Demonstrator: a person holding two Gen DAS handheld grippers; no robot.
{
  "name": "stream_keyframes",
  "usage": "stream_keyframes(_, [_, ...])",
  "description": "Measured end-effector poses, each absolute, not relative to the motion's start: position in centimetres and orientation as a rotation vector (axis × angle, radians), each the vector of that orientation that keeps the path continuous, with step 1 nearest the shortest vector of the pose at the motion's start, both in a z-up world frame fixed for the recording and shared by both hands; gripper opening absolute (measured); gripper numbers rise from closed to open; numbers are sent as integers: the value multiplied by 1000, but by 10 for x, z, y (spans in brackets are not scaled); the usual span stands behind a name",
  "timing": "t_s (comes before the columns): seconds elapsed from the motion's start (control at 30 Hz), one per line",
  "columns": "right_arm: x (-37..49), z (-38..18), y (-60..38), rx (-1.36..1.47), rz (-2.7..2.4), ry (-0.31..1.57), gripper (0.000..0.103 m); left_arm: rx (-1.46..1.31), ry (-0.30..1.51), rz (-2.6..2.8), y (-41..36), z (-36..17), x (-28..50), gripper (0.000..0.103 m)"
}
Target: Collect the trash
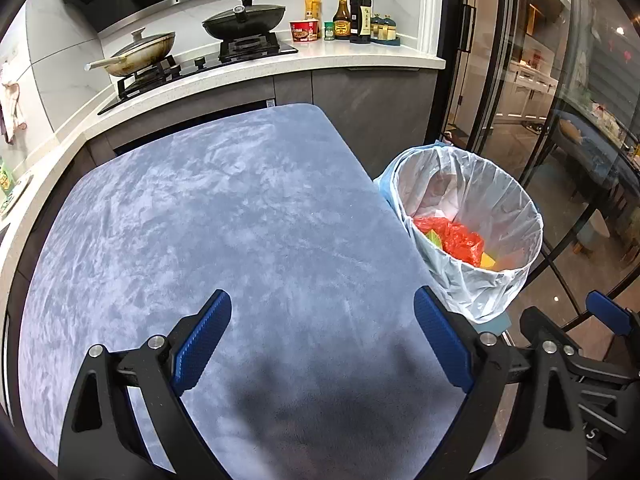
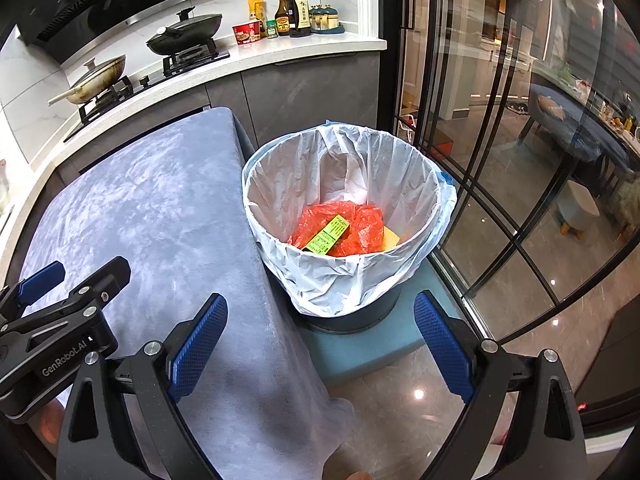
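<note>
Both hand-held grippers, left (image 1: 322,344) and right (image 2: 320,346), hung with jaws apart, gripping nothing, over the blue-covered surface (image 1: 224,216) beside the lined trash bin (image 2: 344,264) containing a red plastic bag (image 2: 360,232).

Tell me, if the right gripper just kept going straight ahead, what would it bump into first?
Most likely the lined trash bin. The open right gripper points at its near wall, with nothing between the fingers; depth is hard to judge through the fisheye.

A blue-grey cloth (image 1: 240,220) covers the table. Behind it, a white counter (image 1: 352,62) carries a stove (image 1: 208,64) with a lidded black wok (image 1: 244,22) and a pale pan (image 1: 140,54), beside sauce bottles (image 1: 352,16) and a red noodle cup (image 1: 305,31). Glass doors (image 2: 500,140) stand at right.
</note>
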State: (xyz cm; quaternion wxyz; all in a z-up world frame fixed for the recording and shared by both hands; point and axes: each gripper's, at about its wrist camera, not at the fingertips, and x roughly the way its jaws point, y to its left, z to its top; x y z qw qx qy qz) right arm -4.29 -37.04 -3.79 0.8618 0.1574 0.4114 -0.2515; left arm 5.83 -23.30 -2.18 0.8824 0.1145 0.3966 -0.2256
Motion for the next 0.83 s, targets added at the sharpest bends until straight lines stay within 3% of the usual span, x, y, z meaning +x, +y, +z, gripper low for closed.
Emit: stream_keyframes(0.83, [-46, -44, -374, 337, -540, 882, 91, 241, 859, -477, -235, -29, 56, 88])
